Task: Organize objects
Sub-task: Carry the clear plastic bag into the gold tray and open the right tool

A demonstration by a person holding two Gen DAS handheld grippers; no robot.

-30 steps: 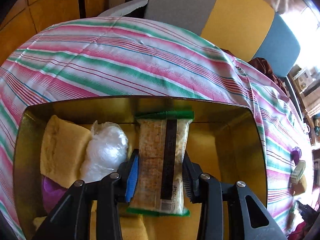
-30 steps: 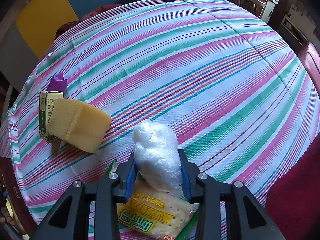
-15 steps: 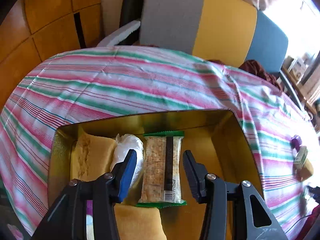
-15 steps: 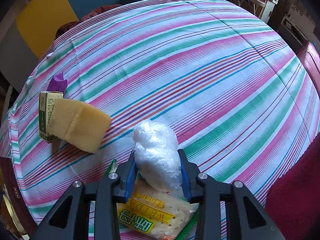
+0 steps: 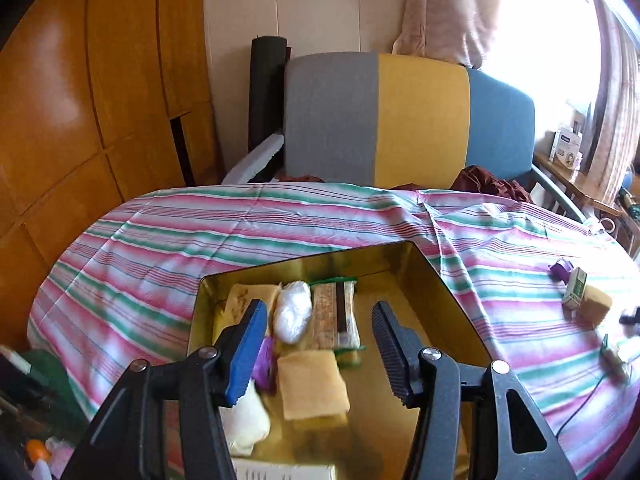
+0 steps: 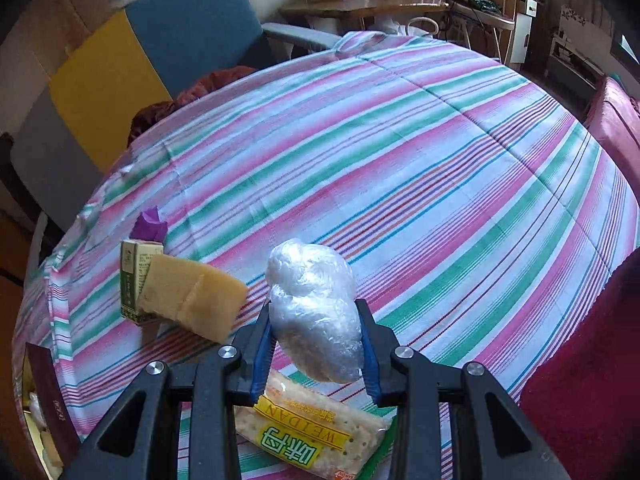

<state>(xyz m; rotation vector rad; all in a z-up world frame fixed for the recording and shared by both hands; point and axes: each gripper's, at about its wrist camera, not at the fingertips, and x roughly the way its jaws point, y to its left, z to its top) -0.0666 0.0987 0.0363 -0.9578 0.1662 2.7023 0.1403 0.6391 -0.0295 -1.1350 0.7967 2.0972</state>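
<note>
Striped tablecloth point(image 6: 400, 152) before a grey-yellow-blue chair point(image 5: 408, 120)

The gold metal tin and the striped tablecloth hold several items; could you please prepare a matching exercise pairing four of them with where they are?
Things:
1. clear plastic-wrapped bundle
2. cracker packet with a dark stripe
3. small green and white carton
4. cracker packet with a yellow and green label

Places:
A. lying inside the gold metal tin
B. standing on the striped tablecloth behind a yellow sponge block
C. clamped in the right gripper
D. lying on the cloth under the right gripper

Pairs: 1-C, 2-A, 3-B, 4-D
</note>
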